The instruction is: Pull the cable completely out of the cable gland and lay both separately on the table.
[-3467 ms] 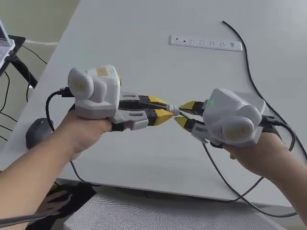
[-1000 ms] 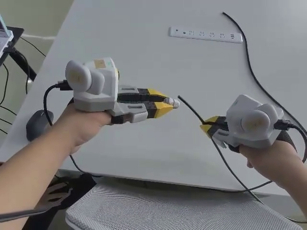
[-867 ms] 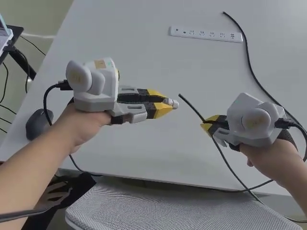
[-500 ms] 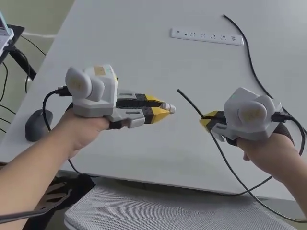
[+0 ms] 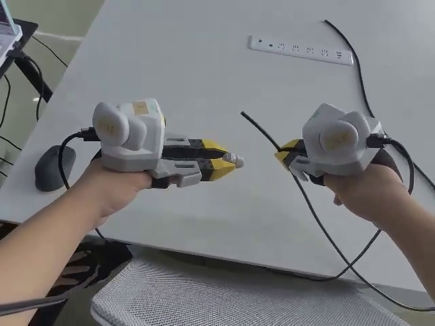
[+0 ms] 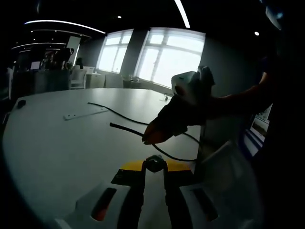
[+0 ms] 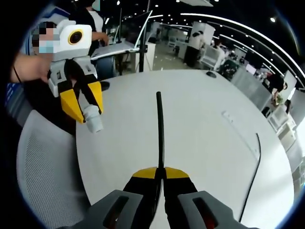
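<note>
My left gripper [image 5: 228,161] is shut on the small grey cable gland [image 5: 234,161], which sticks out past its yellow tips; the gland [image 6: 154,163] sits between the jaws in the left gripper view and the gland [image 7: 94,120] shows at upper left in the right gripper view. My right gripper [image 5: 282,153] is shut on the thin black cable [image 5: 256,128], whose free end points up and left, clear of the gland. The cable [image 7: 160,131] rises straight from the right jaws. Both grippers hang above the white table [image 5: 204,75], a short gap apart.
A white power strip [image 5: 300,50] lies at the far side of the table, with a black cord [image 5: 360,71] curving past it. A computer mouse [image 5: 49,168] rests near the left edge. A mesh chair back [image 5: 224,299] stands below the front edge.
The cable came out of the gland 3.5 s ago to now. Since a second ago my right gripper has lifted with the cable, while the left gripper has stayed about where it was.
</note>
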`<action>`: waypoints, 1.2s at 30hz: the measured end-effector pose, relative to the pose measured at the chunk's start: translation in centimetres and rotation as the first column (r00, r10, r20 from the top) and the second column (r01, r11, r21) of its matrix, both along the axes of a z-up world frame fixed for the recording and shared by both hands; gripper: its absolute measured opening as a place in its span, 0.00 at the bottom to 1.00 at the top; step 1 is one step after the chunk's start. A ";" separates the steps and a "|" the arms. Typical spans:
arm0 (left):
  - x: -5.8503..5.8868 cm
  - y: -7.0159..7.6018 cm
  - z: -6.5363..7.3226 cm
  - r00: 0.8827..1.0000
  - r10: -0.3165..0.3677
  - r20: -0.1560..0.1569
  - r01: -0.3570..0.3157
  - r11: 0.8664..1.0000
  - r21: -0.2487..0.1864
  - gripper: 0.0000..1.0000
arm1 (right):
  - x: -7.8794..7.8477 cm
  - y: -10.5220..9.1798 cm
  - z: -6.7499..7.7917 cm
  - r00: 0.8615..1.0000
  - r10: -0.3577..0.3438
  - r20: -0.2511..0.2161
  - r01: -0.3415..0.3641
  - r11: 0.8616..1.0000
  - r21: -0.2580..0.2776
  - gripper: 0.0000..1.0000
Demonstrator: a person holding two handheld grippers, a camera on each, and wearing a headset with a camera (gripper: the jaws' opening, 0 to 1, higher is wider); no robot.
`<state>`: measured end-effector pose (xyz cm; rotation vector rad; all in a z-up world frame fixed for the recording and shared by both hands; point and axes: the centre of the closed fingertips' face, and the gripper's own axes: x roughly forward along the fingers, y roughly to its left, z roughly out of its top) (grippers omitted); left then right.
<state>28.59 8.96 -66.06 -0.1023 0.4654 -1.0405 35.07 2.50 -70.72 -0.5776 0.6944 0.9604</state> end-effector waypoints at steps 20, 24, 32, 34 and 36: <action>-0.3 2.8 -5.7 1.000 0.014 -0.028 -0.014 1.000 0.006 0.15 | 2.2 6.4 -5.4 0.990 0.134 -0.041 -0.137 0.988 -0.069 0.00; -0.2 3.2 -7.6 0.999 0.011 -0.049 -0.010 1.000 0.028 0.15 | 1.7 7.3 -7.4 0.980 0.189 -0.057 -0.195 0.975 -0.106 0.00; -0.4 4.4 -11.1 0.993 0.022 -0.115 -0.016 0.999 0.046 0.15 | 0.3 8.6 -10.0 0.963 0.252 -0.098 -0.264 0.955 -0.138 0.00; -0.4 4.6 -11.5 0.991 0.025 -0.129 -0.019 0.999 0.048 0.15 | 0.0 8.8 -10.3 0.962 0.253 -0.106 -0.266 0.954 -0.139 0.00; -0.3 4.8 -11.9 0.991 0.028 -0.134 -0.021 0.998 0.051 0.15 | -0.3 8.9 -10.6 0.959 0.261 -0.105 -0.275 0.951 -0.143 0.00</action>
